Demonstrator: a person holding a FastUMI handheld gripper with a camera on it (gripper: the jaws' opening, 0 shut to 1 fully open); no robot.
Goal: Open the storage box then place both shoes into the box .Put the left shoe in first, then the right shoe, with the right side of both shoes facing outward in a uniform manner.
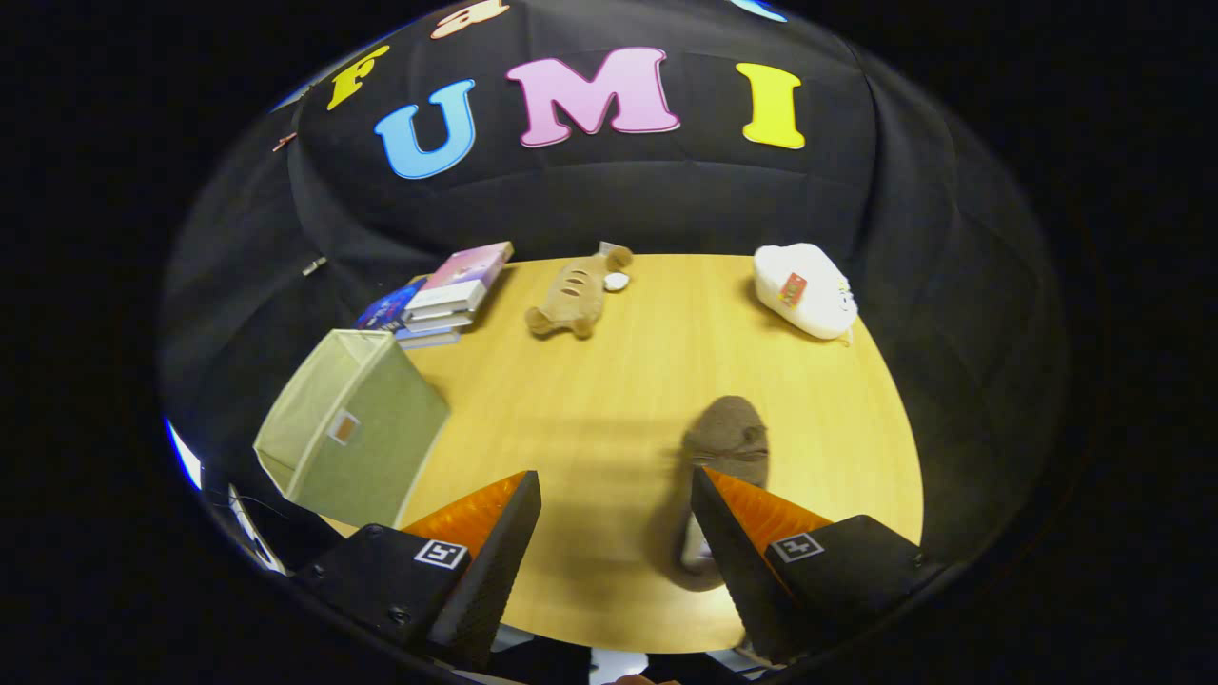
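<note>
Wooden tabletop [609, 381] against black cloth: the gripper [617, 495] hovers over it with its fingers spread wide and nothing between them. A brown shoe [728, 440], blurred, lies on the table touching or just behind the right finger's tip. The green fabric storage box [357, 433] stands well off to the left, beside the left finger. Beyond it sits a stack of books [442, 297], then a brown plush toy [574, 297] and a white plush toy [807, 288] near the far edge.
</note>
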